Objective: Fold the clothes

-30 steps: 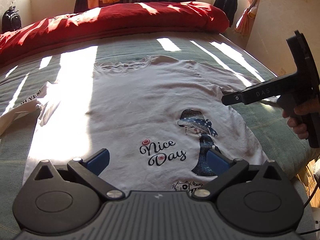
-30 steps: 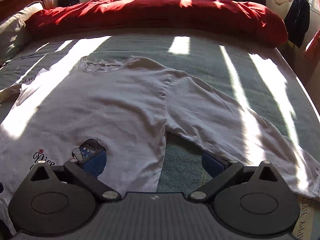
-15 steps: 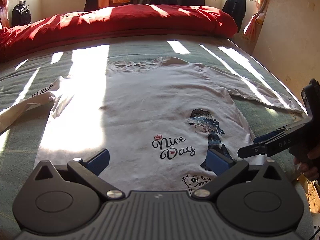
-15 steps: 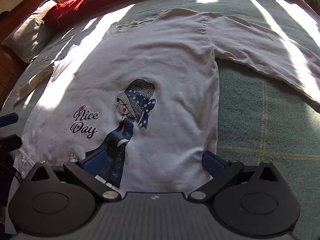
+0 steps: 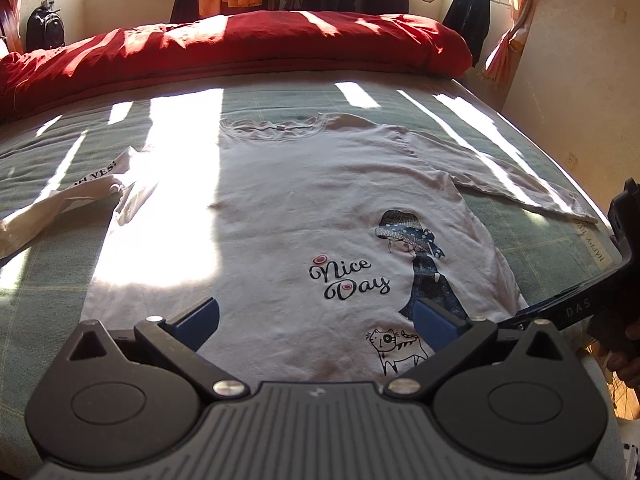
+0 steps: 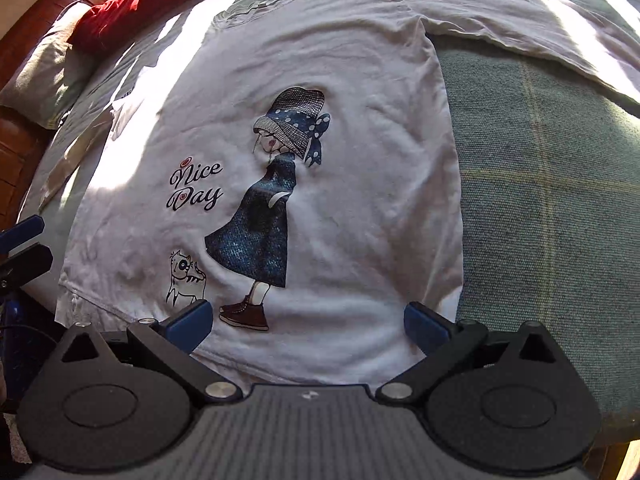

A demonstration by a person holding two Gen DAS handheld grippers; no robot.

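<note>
We've got both grippers, left gripper point(image 5: 316, 320) and right gripper point(image 6: 306, 322), spread wide and empty over the shirt point(image 5: 304, 208) hem, likely lining up corner grabs.

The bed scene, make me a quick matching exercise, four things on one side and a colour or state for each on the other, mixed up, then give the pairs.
Things:
1. duvet
2. shirt
3. bed cover
4. left gripper

Descriptions:
A. green with a faint check
B. open, holding nothing
C. red, bunched at the far end
D. white, laid flat, print up

Pairs: 1-C, 2-D, 3-A, 4-B
</note>
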